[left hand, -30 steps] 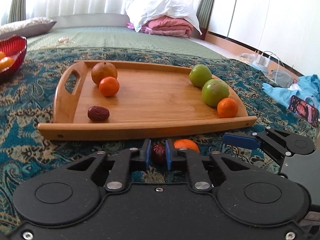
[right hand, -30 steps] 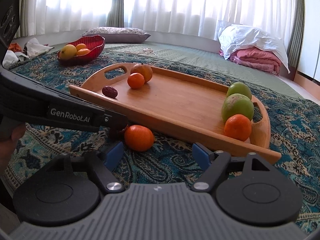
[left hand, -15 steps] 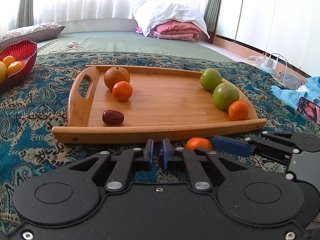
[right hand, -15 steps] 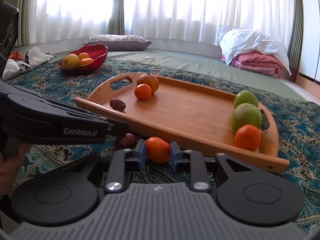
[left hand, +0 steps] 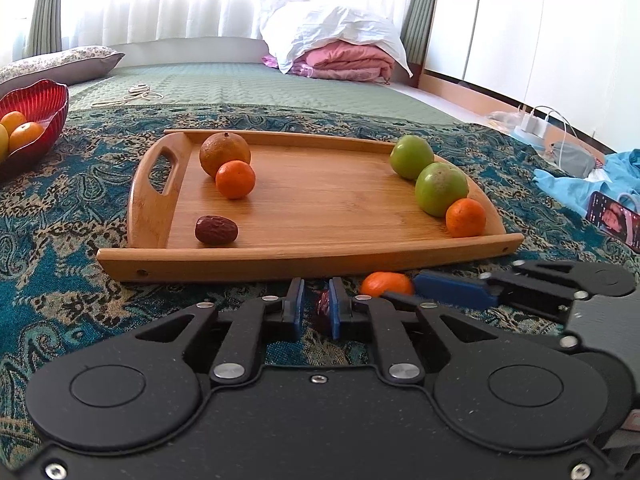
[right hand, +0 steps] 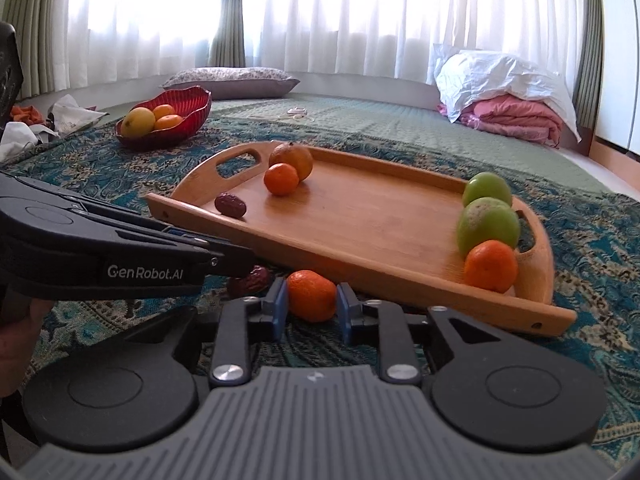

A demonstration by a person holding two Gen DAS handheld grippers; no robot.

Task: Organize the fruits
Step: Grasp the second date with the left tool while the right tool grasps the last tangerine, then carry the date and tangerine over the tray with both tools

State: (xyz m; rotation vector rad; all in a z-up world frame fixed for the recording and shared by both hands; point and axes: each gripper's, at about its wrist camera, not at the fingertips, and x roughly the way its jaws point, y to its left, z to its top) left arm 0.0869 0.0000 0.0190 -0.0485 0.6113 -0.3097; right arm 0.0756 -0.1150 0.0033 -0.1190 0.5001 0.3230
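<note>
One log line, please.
left gripper: jaws shut on red date | right gripper: jaws opening, tangerine between | both fruits off tray

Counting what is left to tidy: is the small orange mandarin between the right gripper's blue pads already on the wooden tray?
No, the small orange mandarin lies on the patterned teal cloth, in front of the wooden tray.

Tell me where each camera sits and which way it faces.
Left wrist: on the left gripper, facing the wooden handled tray; jaws shut on a dark red date.
Right wrist: on the right gripper, facing the tray; jaws opening around a small orange mandarin; a hand at left.
Shared: tray, date, mandarin, both grippers.
</note>
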